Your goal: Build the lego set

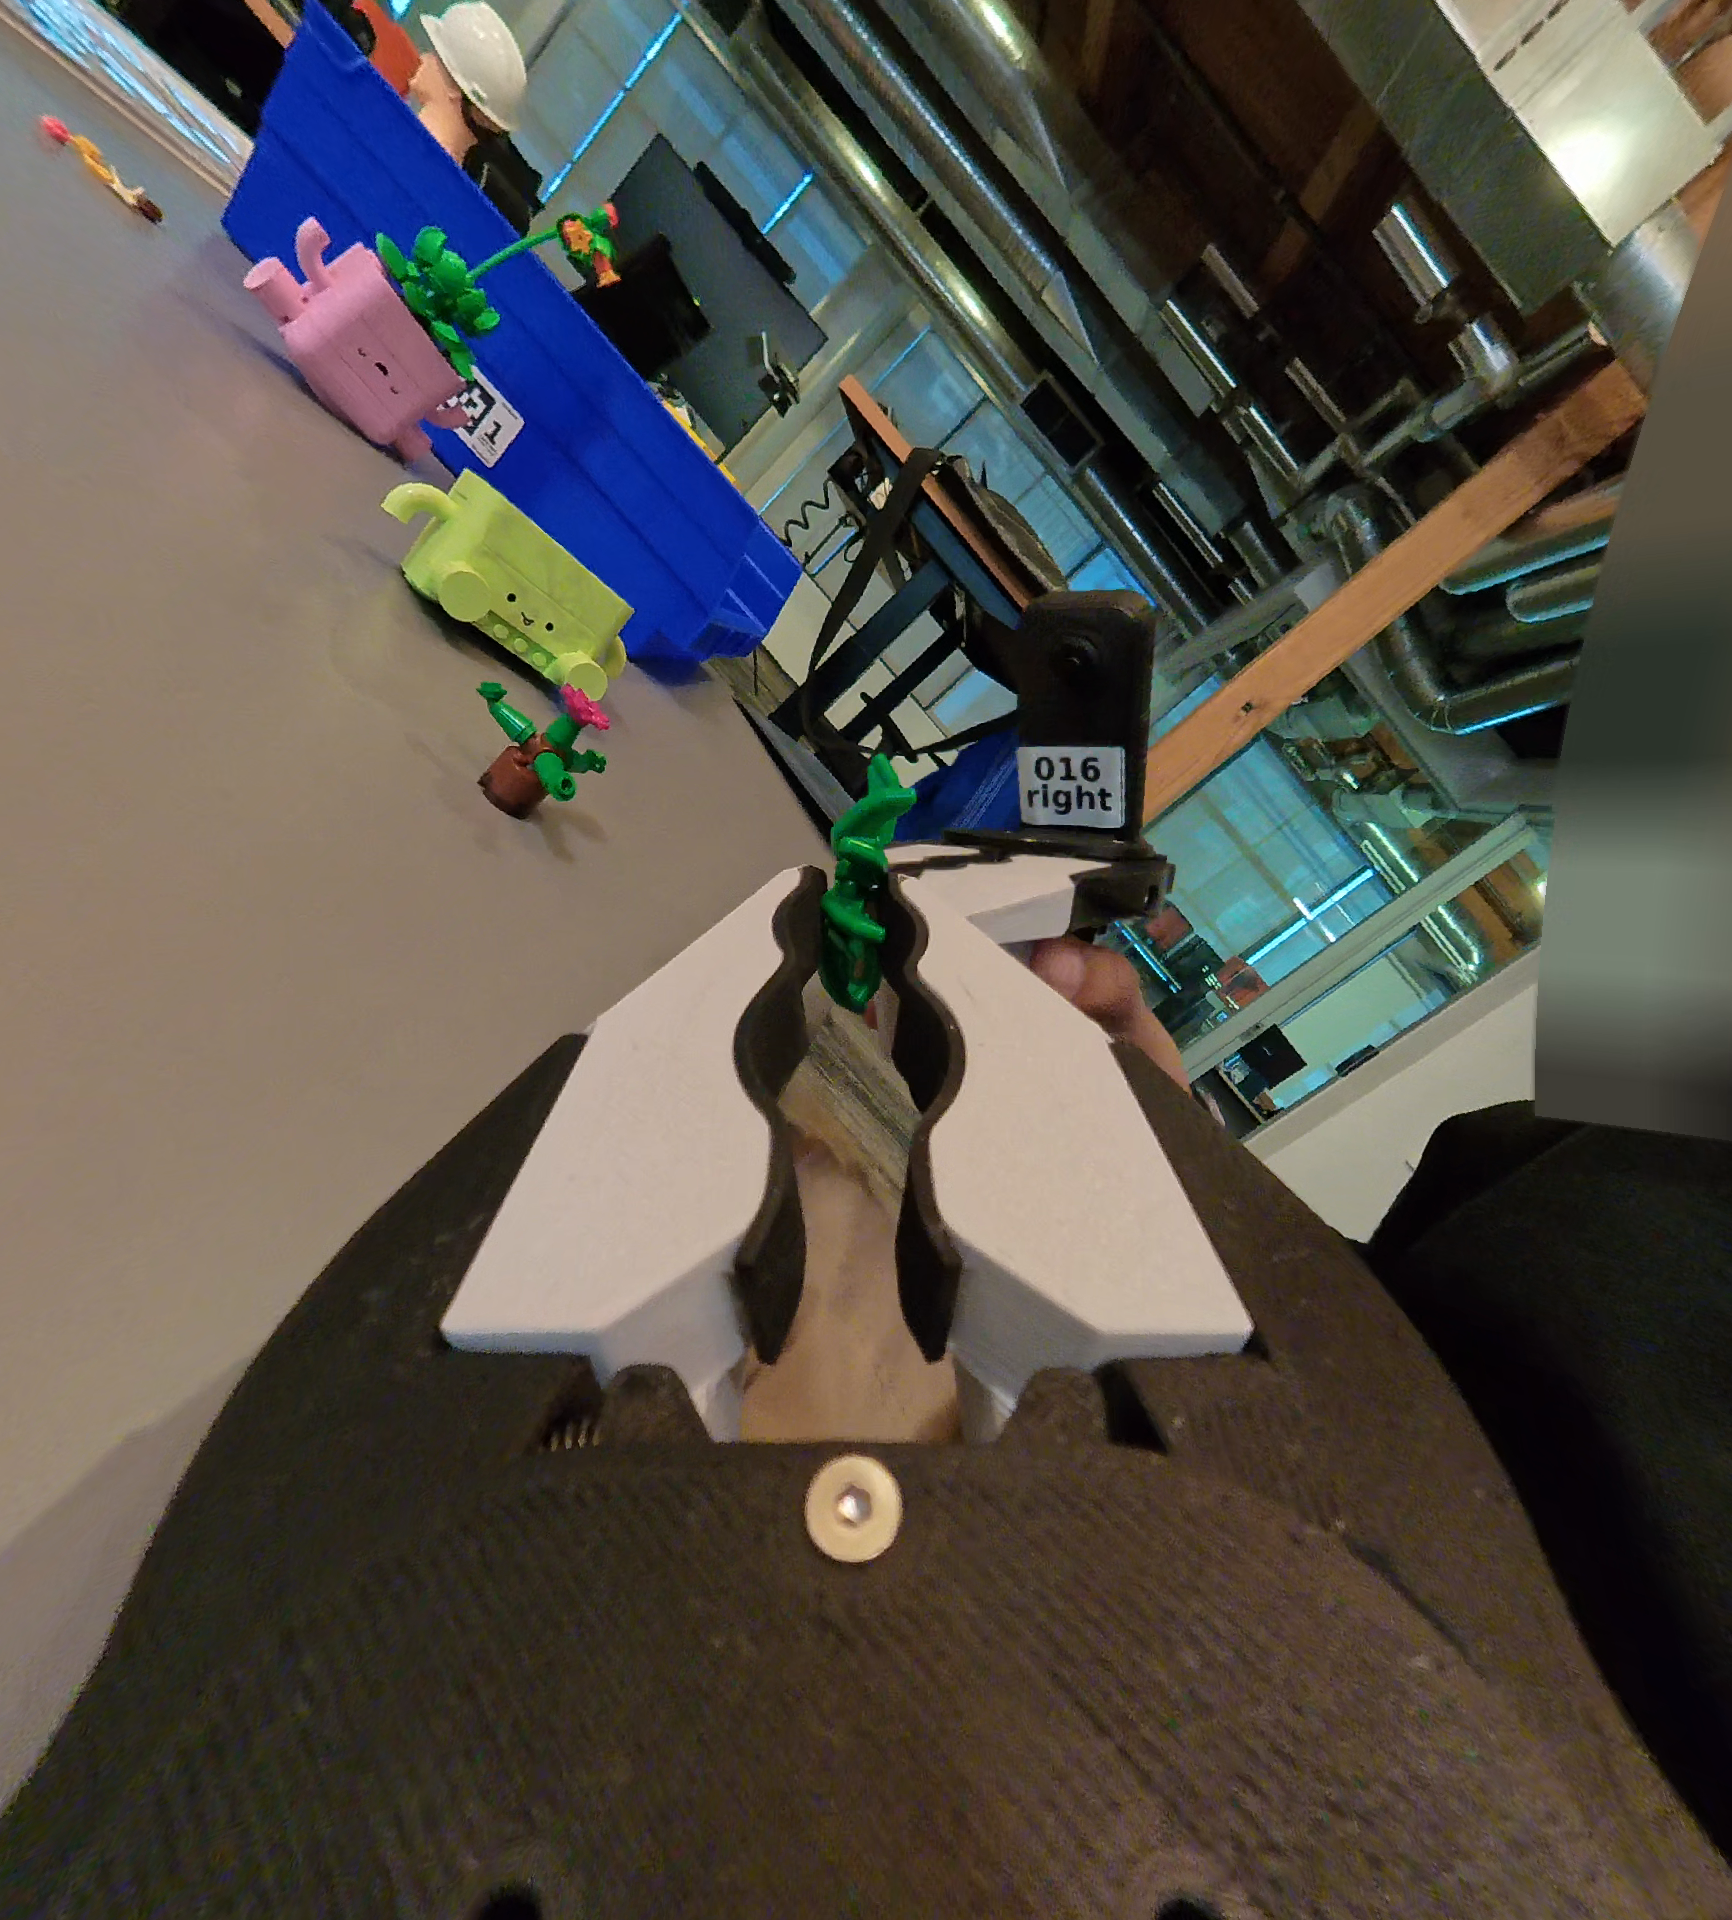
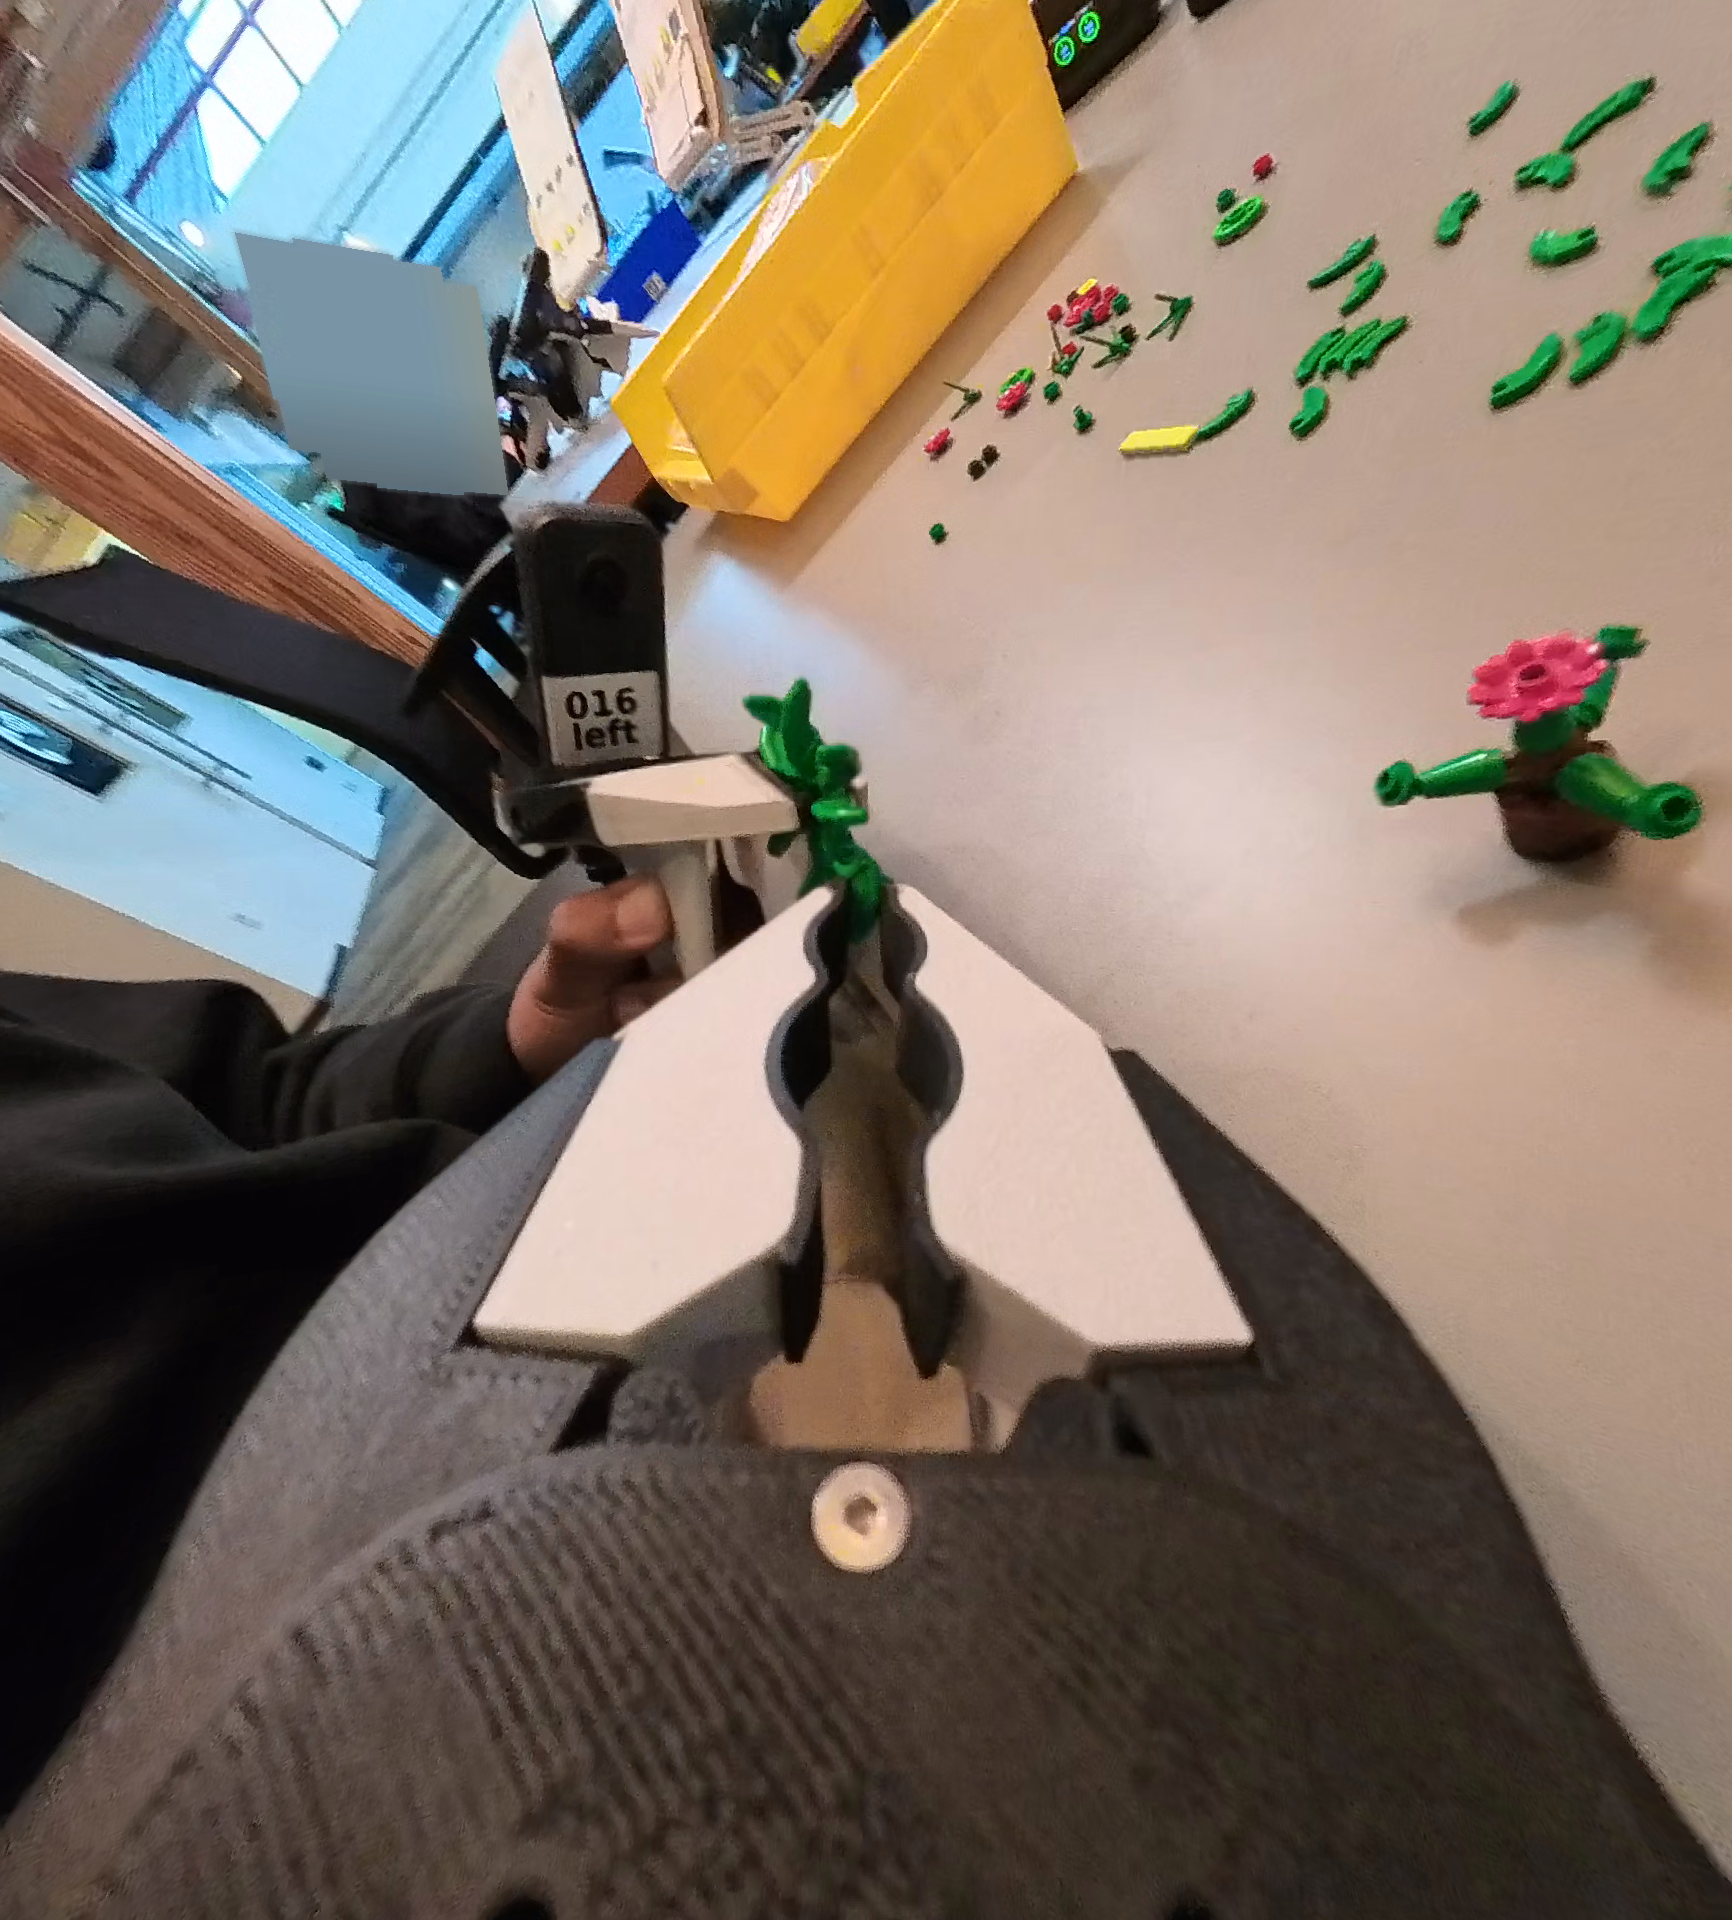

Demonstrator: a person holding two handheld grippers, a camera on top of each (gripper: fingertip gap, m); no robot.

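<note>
Item: green leaf stem, held off the table at 12 o'clock of both views. Left gripper and right gripper both clamp it, tips meeting. Advice: press the pieces together straight, no twisting. Flower pot waits at 2 o'clock.

Printed labels, black camera mounts

Bright green leafy stem sits between white gripper fingers lined with black wavy pads. Out on the grey tabletop: a pink box figure, a lime-green one, a deep blue bin. In the right wrist view, a yellow bin, scattered green leaves, and a magenta flower in a brown pot.
</note>
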